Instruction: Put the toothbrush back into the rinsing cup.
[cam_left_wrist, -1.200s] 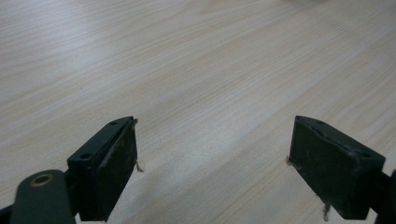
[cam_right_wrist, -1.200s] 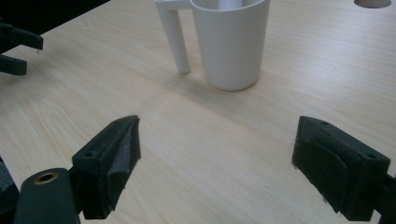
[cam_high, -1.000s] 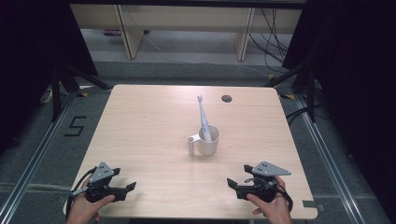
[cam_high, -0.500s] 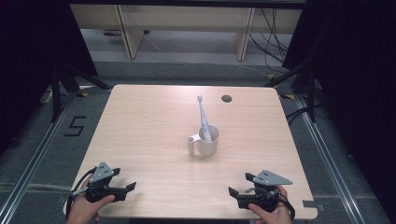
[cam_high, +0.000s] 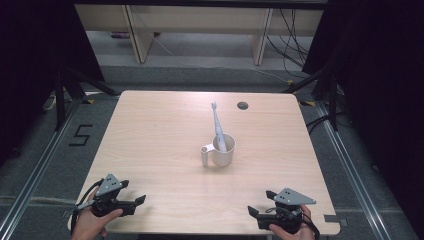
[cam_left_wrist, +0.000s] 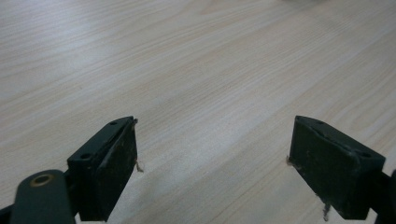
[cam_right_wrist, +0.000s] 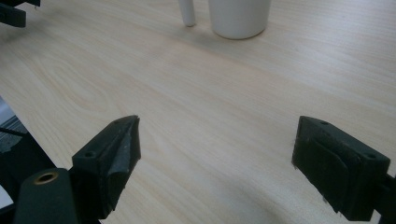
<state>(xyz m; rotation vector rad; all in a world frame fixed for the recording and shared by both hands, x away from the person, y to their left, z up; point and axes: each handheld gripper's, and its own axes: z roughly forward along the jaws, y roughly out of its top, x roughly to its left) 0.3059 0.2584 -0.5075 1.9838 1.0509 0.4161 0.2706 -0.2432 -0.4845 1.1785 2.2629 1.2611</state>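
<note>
Right gripper (cam_high: 256, 214) has slid nearer the table's (cam_high: 150, 140) near edge vs 1 s ago; left gripper (cam_high: 136, 204) hasn't shifted, mug & brush same spot.

L to R: left gripper sits at near-left corner, jaws wide apart, nothing betw. them, in the left gripper view (cam_left_wrist: 212, 154) just bare wood ahead. Mid-table, a bit right of centre: white mug (cam_high: 223, 150), handle pointing left, w/ toothbrush (cam_high: 217, 125) standing in it, long axis leaning far & slightly left, head up. Small dark disc (cam_high: 242, 105) near far edge, well apart from mug. Right gripper at near-right corner, jaws also wide, empty; right gripper view (cam_right_wrist: 215, 158) shows the mug base (cam_right_wrist: 239, 17) ahead, far side.

Key relation: mug lies far & left of right gripper, far & right of left one; right looks a bit nearer, so prob. the better reach.

Count: 2 grippers, 1 mug, 1 toothbrush, 1 disc.
</note>
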